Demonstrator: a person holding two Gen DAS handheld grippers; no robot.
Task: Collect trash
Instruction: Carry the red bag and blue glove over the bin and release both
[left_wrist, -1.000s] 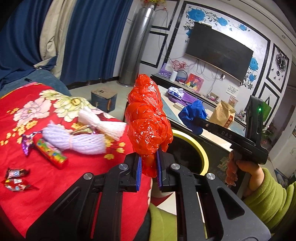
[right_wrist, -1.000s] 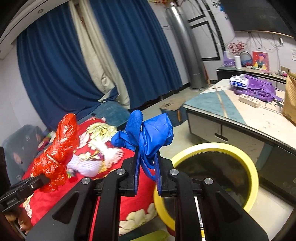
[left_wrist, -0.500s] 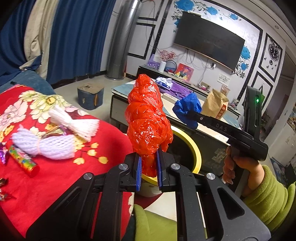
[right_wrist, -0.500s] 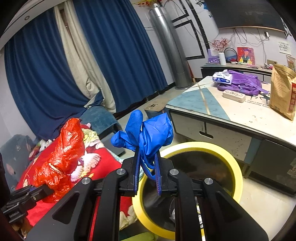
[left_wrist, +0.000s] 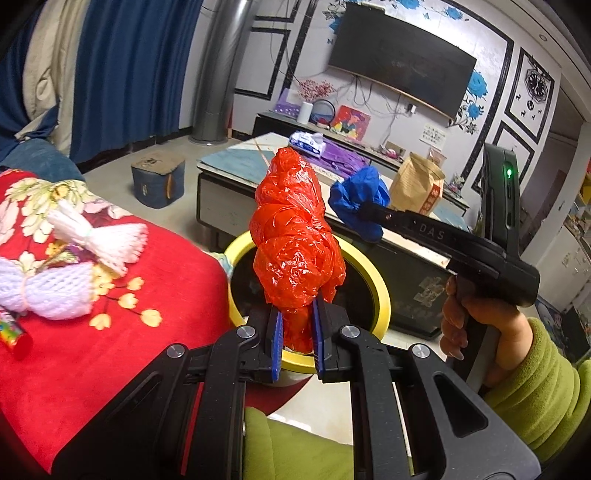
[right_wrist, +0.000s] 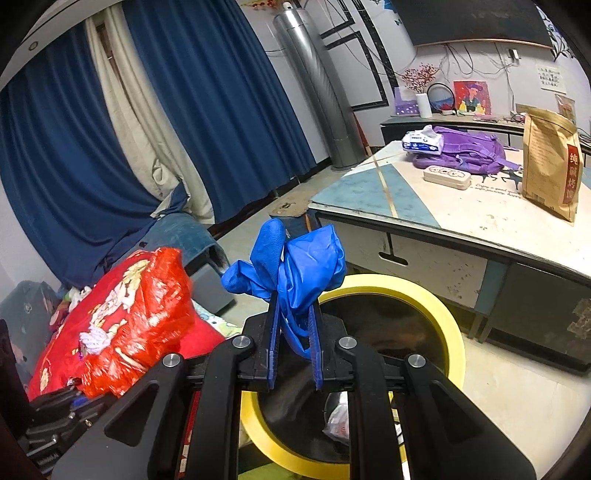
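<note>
My left gripper (left_wrist: 297, 328) is shut on a crumpled red plastic bag (left_wrist: 295, 236), which stands up from the jaws in front of the yellow-rimmed bin (left_wrist: 380, 291). My right gripper (right_wrist: 294, 332) is shut on a bunched blue plastic bag (right_wrist: 299, 266) above the near rim of the same bin (right_wrist: 454, 332). The left wrist view shows the right gripper (left_wrist: 373, 212) with its blue bag (left_wrist: 360, 201) over the bin's far side. In the right wrist view the red bag (right_wrist: 147, 314) sits at lower left. The bin holds some trash (right_wrist: 338, 421).
A red flowered cloth (left_wrist: 110, 332) at left carries white foam nets (left_wrist: 99, 236), another net (left_wrist: 48, 291) and a candy tube (left_wrist: 14, 336). Behind the bin stands a low table (right_wrist: 461, 221) with a brown paper bag (right_wrist: 550, 166), purple backpack (right_wrist: 461, 153) and tissue pack (right_wrist: 423, 140).
Both grippers have swung from the red cloth toward the bin, each keeping its bag. The bin now sits directly under and behind the two bags.
</note>
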